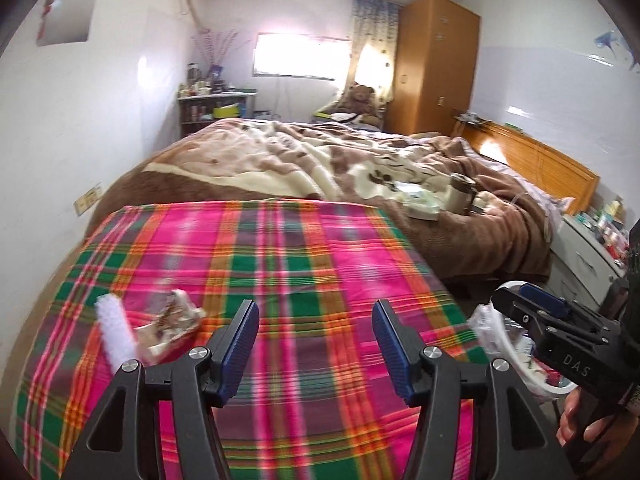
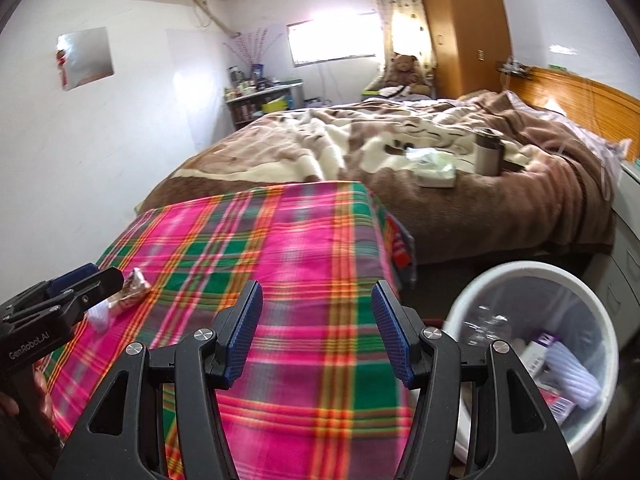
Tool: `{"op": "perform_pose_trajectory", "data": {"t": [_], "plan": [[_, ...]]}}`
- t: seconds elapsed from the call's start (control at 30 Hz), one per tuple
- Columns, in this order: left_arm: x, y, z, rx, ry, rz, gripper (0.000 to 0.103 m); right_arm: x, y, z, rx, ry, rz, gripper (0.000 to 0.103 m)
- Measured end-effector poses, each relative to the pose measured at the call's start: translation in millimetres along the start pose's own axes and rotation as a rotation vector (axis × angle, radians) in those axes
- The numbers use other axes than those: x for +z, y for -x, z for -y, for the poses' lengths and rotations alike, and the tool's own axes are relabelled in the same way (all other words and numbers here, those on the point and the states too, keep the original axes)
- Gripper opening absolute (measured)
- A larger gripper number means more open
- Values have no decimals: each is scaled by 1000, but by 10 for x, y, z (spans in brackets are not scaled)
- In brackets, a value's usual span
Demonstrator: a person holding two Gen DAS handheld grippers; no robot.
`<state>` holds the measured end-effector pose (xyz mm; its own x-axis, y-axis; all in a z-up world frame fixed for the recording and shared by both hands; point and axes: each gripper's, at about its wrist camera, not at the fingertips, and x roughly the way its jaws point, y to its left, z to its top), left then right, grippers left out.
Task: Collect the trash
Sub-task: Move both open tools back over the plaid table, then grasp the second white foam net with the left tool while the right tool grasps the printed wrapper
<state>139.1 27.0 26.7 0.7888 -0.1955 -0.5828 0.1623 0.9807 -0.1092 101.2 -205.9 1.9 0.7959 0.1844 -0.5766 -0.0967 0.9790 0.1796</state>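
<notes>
Near the left edge of the plaid-covered desk [image 1: 280, 280] lies the trash: a crumpled snack wrapper [image 1: 176, 320] and a white fuzzy strip [image 1: 114, 330], touching or overlapping each other, both motion-blurred. Right wrist view shows the same wrapper [image 2: 134, 290] by the left edge, with the white strip [image 2: 98, 316] just beside it, partly hidden behind the left tongs. Rest of the plaid cloth surface looks bare.

Left tongs [image 1: 316, 340] released, jaws apart with nothing between the blue pads, hanging over the desk middle, wrapper off to their left. Right tongs [image 2: 318, 332] also released, jaws apart, nothing gripped, over the desk near its right edge. Each tongs shows in the other's view at the side edge; a hand [image 1: 580, 420] grips the right handle at lower right.

White waste bin [image 2: 592, 292] with a clear liner stands on the floor just beside the desk's right edge; it holds boxes and pale wrappings. In the left view only the bin's rim [image 1: 520, 354] peeks out behind the right tongs.

Behind the desk, a bed with a brown-cream blanket [image 2: 340, 140]; on it a tissue pack [image 2: 434, 168] and a metal flask [image 2: 488, 152], close together. Wooden wardrobe [image 2: 460, 28], teddy bear [image 2: 404, 68], window [image 2: 332, 42] and a cluttered shelf [image 2: 260, 96] at the far wall.
</notes>
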Motion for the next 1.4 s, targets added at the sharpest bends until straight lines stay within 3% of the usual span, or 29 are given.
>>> {"op": "perform_pose_trajectory", "data": {"t": [0.33,0.7,0.87,1.03,1.4], "plan": [[-125,12,-866,170,127,-16,59,20,-291,-483,109,57,-52,58],[-347,-107,-1430,222,194,-77,59,2,-651,-920,188,77,-137,58],[-435,-271,-1595,190,229,-138,59,-32,-829,-1130,221,91,-182,58],[-481,-472,-1721,189,230,-205,60,-34,-943,-1283,225,101,-205,58],[-507,-532,-2055,252,198,-246,60,-64,-1187,-1643,281,112,-286,58]]}}
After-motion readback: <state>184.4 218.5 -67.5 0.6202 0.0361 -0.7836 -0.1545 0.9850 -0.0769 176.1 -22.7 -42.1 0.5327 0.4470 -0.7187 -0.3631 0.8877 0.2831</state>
